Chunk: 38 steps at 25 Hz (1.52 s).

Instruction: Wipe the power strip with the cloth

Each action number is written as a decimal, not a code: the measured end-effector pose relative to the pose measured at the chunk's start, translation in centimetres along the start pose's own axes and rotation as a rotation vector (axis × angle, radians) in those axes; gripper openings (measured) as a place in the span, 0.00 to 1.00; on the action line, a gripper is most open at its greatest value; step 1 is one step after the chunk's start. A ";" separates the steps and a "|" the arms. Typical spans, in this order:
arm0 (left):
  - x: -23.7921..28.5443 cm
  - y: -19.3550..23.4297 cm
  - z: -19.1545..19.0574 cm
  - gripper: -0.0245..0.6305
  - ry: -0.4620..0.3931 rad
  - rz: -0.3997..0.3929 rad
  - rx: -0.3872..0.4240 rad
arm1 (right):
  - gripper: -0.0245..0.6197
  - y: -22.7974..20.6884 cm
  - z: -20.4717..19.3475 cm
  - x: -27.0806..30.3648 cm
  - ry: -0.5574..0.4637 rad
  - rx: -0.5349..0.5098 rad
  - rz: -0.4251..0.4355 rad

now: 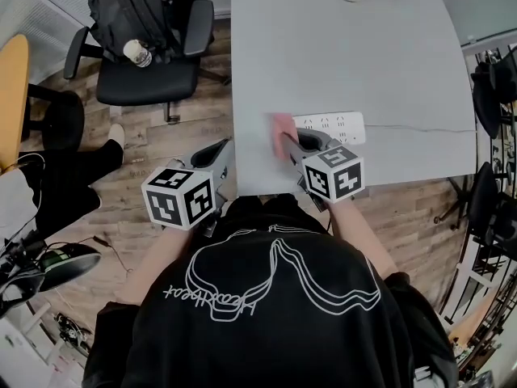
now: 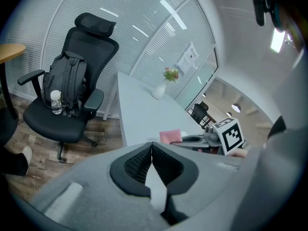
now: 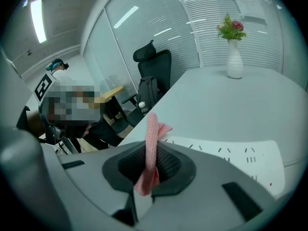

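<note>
Right gripper: The right gripper (image 3: 150, 147) was clenched on a pink cloth (image 3: 152, 126). The fabric was pinched upright between its ribbed pads and folded over just past the tips.
Cloth: Seen from the head view, the cloth (image 1: 282, 129) hung blurred at the left end of the power strip (image 1: 331, 125). Whether it touched the strip could not be told.
Power strip: The white strip lay flat on the table near its front edge, sockets facing up. Its long side ran across in front of the person (image 1: 266, 297), who wore a black top with a white line drawing.
Left gripper: The left gripper (image 2: 152, 144) had its jaws pressed together with nothing between them. In the head view it sat at the table's left edge, left of the cloth and clear of the strip.
Table: The pale grey table (image 1: 388, 63) carried little else. A white vase (image 3: 234, 61) of flowers stood at the far end, well apart from the strip.
Surroundings: A black office chair (image 2: 98, 47) stood on the wooden floor (image 1: 161, 136) to the table's left. It held a dark backpack (image 2: 65, 83) and a water bottle (image 2: 57, 101) on its seat.
</note>
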<state>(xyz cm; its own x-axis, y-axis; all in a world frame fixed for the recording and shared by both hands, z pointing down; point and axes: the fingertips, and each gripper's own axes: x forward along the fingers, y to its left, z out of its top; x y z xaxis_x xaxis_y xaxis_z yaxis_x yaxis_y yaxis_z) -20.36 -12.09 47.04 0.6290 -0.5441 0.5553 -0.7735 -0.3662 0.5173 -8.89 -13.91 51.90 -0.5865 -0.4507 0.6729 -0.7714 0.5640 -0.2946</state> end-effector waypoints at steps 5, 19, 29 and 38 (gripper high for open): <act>1.1 -0.6 -0.4 0.06 0.026 -0.008 0.002 | 0.11 -0.5 -0.1 -0.1 0.000 0.016 0.015; 3.2 -3.4 -0.7 0.06 0.041 0.007 0.002 | 0.11 -4.4 -1.1 -2.7 0.010 0.038 0.017; 5.8 -7.1 -1.1 0.06 0.053 0.007 -0.017 | 0.11 -8.9 -2.3 -6.0 0.017 0.065 -0.010; 8.0 -10.1 -1.4 0.06 0.045 0.008 -0.021 | 0.11 -13.5 -3.6 -9.1 0.028 0.064 -0.060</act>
<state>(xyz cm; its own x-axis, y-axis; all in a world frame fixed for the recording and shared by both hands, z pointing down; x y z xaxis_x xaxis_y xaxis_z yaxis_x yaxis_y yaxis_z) -7.45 -11.67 47.15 0.6258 -0.5125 0.5879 -0.7771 -0.3456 0.5260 7.76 -14.96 52.18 -0.5321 -0.4627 0.7091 -0.8200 0.4904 -0.2953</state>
